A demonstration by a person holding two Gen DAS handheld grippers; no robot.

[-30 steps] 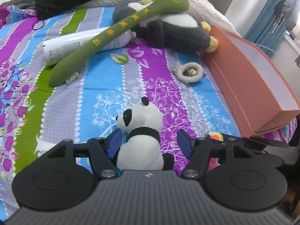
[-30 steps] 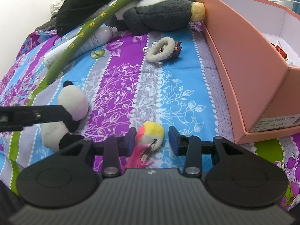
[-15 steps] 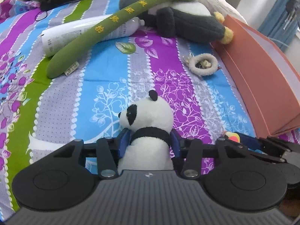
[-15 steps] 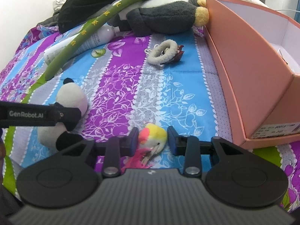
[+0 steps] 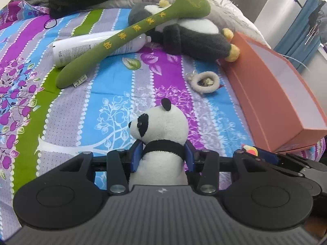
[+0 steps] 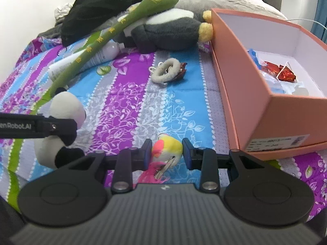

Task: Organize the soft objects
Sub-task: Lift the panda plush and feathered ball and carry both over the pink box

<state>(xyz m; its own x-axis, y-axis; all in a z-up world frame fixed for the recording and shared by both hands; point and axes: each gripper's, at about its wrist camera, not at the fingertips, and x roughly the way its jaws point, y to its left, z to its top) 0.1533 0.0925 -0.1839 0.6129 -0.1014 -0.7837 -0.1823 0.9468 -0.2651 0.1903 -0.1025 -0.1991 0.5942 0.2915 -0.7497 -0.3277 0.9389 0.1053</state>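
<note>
My left gripper (image 5: 162, 155) is shut on a small panda plush (image 5: 161, 128), gripping it at the neck band, just above the striped bedspread. The panda also shows in the right wrist view (image 6: 65, 110) with the left finger across it. My right gripper (image 6: 166, 153) is shut on a small yellow-and-pink bird plush (image 6: 168, 148) with a metal clip, low over the bed. An open orange box (image 6: 255, 94) stands to the right.
A long green plush stick (image 5: 130, 34) lies over a white bottle (image 5: 92, 47) and a big grey-white plush (image 5: 194, 36) at the back. A fluffy white hair tie (image 5: 205, 79) lies near the orange box (image 5: 271, 94). Wrapped red items (image 6: 278, 71) lie in the box. Dark clothing (image 6: 106, 6) is heaped behind.
My left gripper closed on the panda's neck and lifted it slightly. My right gripper narrowed onto the bird plush and both views rose a little.
</note>
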